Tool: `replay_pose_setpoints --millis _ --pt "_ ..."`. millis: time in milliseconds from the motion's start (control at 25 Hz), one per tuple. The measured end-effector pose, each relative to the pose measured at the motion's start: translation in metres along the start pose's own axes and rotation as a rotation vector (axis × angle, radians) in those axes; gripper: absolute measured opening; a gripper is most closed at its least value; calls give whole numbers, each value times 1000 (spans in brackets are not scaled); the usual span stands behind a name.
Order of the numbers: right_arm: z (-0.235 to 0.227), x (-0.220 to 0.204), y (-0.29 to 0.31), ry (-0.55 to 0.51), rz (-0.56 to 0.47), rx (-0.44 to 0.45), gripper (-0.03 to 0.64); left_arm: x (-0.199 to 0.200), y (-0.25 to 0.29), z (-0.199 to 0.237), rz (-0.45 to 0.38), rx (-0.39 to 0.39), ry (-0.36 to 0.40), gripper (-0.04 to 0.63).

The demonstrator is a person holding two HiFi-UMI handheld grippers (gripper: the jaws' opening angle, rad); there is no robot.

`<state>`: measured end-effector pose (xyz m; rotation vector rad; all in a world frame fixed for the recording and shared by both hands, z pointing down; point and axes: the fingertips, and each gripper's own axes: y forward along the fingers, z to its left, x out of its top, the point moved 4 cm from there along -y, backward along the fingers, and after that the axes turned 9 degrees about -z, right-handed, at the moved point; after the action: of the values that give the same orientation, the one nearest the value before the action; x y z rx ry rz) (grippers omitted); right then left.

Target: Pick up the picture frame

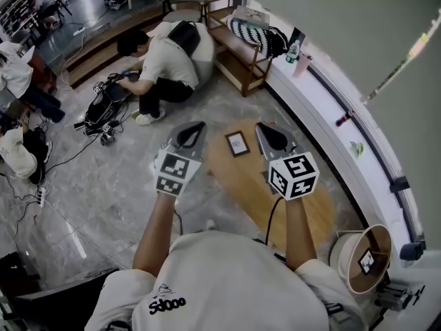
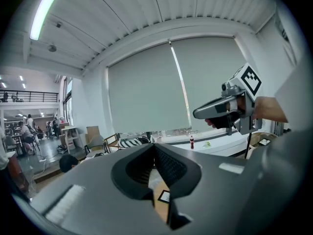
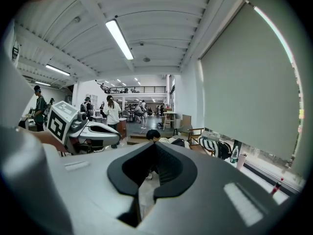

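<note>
Head view: picture frame (image 1: 237, 143) flat on table (image 1: 242, 179), untouched, seen between left gripper (image 1: 199, 125) and right gripper (image 1: 260, 127); fingers (image 2: 169, 166) of both pressed together, empty.

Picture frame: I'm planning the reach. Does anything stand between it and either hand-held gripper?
Nothing visible does. The picture frame sits alone on the wooden table, with bare tabletop around it. In the head view the left hand-held gripper and the right hand-held gripper flank it, both with jaws together and empty.
</note>
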<state>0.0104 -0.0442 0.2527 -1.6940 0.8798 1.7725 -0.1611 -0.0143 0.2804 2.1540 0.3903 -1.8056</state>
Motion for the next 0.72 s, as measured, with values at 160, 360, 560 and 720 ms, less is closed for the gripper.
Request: replay_pose_setpoints --millis 160,360,560,720 --pt "-7 -5 18 13 9 -15 3 -10 18 16 21 -28 -6 11" --pt "-25 -22 35 49 56 -30 3 -32 49 21 81 -88 -29 11" --pt "-58 -41 58 80 92 -39 3 -56 93 25 134 -121 -38 11" --pt "-86 -56 82 88 118 -47 3 -74 130 31 174 -142 -43 11"
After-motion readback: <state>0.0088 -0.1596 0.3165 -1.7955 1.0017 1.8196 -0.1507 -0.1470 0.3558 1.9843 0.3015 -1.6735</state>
